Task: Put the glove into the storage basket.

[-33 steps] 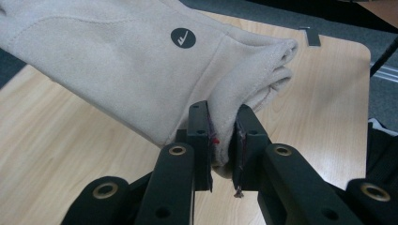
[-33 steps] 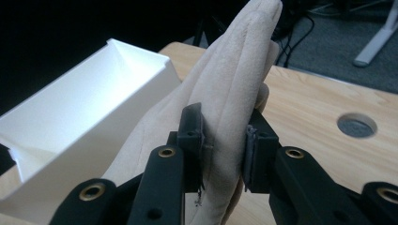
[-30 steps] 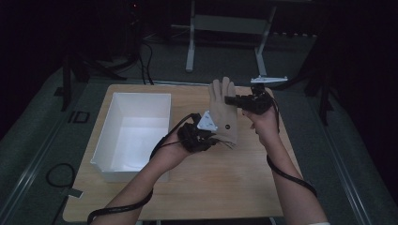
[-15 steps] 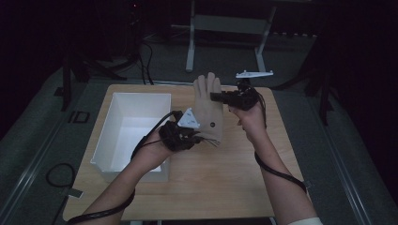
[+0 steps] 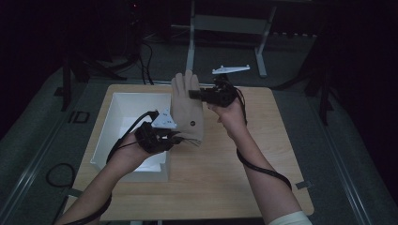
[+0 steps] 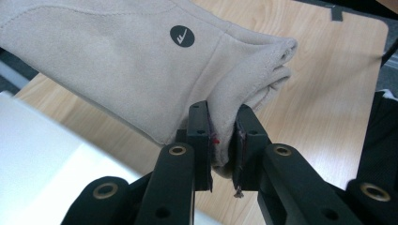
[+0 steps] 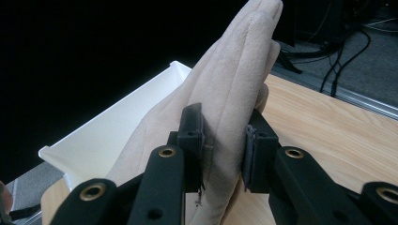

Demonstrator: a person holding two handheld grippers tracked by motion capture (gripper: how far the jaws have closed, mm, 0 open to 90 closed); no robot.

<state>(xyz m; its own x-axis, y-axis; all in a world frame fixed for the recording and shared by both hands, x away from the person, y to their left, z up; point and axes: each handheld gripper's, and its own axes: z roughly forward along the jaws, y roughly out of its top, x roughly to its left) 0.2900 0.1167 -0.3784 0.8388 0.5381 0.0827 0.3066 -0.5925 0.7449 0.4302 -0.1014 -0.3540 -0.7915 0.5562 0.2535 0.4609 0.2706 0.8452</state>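
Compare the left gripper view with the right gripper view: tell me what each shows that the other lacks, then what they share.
Left gripper view: the round dark logo on the glove, and the left gripper with its jaws pinching the glove's cuff edge.

Right gripper view: the right gripper clamped across the glove's fingers, which point up, plus dark cables on the floor beyond the table.

Both: the beige glove held off the wooden table, with the white bin beside it.
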